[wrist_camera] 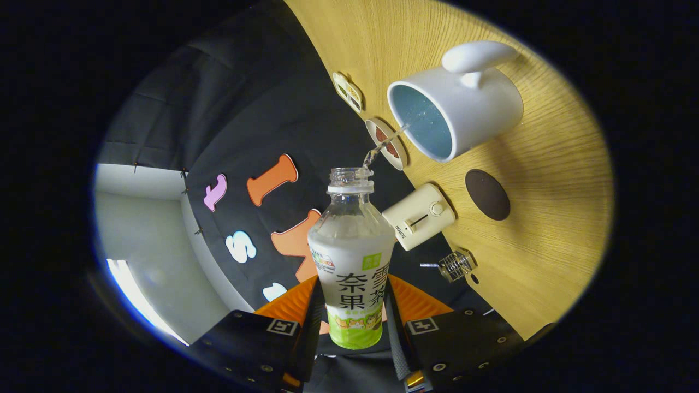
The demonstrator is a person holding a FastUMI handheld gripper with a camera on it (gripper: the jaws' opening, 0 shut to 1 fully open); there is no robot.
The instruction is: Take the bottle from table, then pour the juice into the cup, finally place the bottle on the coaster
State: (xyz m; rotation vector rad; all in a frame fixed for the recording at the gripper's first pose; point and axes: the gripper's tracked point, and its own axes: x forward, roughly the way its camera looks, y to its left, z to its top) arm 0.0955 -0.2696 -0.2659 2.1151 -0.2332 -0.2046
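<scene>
My gripper (354,311) is shut on a clear plastic bottle (352,256) with a white and green label, one finger pressing on each side of its lower body. The bottle has no cap and is tipped over sideways relative to the wooden table (546,218). A thin stream of clear liquid (385,144) runs from its open mouth into a white cup (456,101) with a blue inside and a white handle. The cup stands just beyond the bottle's mouth. A dark round coaster (487,194) lies on the table beside the cup, apart from it.
A small cream-coloured appliance with a dial (419,215) stands at the table's back edge near the coaster. Two small picture tiles (348,91) (386,143) lean along that edge. A small clear faceted object (456,265) sits further along it. The black cloth wall lies behind.
</scene>
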